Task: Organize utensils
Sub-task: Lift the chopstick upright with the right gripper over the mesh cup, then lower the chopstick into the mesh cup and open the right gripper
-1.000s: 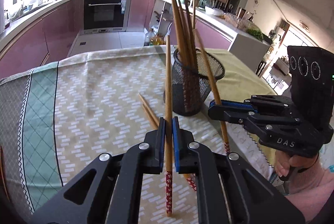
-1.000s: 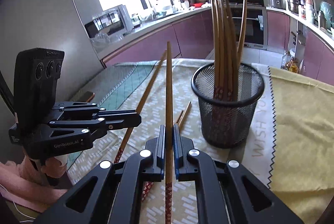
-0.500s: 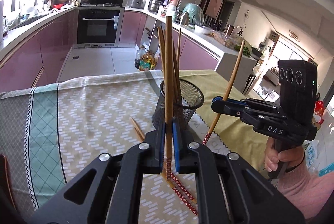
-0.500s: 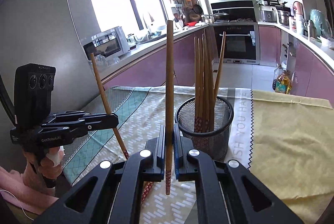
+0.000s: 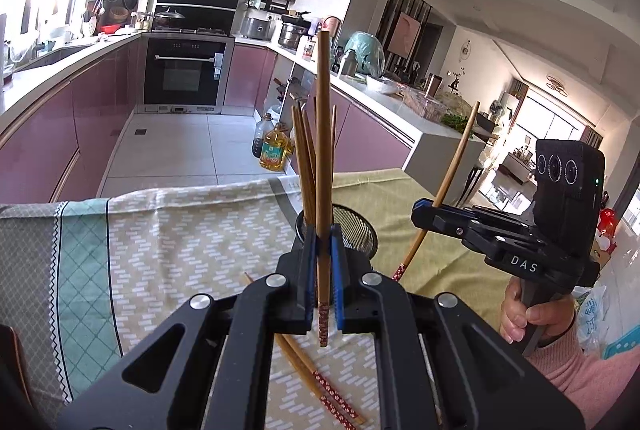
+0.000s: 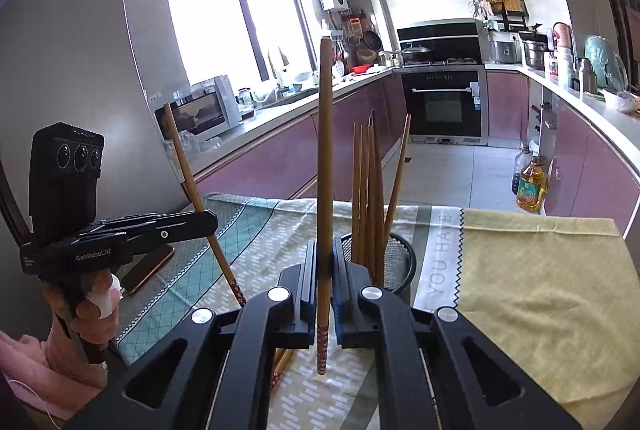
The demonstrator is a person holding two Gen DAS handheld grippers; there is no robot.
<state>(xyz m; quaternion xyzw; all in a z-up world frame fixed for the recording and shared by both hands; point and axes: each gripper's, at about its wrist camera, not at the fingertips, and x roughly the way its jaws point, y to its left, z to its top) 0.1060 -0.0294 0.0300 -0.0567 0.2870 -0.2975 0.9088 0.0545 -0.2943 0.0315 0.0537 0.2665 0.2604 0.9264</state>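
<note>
wooden chopsticks (image 5: 316,386) on cloth (left view only)

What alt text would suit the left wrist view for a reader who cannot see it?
The black left gripper clamps one wooden chopstick upright before a black mesh cup of chopsticks; two more chopsticks lie on the patterned tablecloth.

the mesh holder (image 5: 362,230) base is hidden behind black fingers (image 5: 304,282); loose chopsticks (image 5: 320,382) partly covered.
</note>
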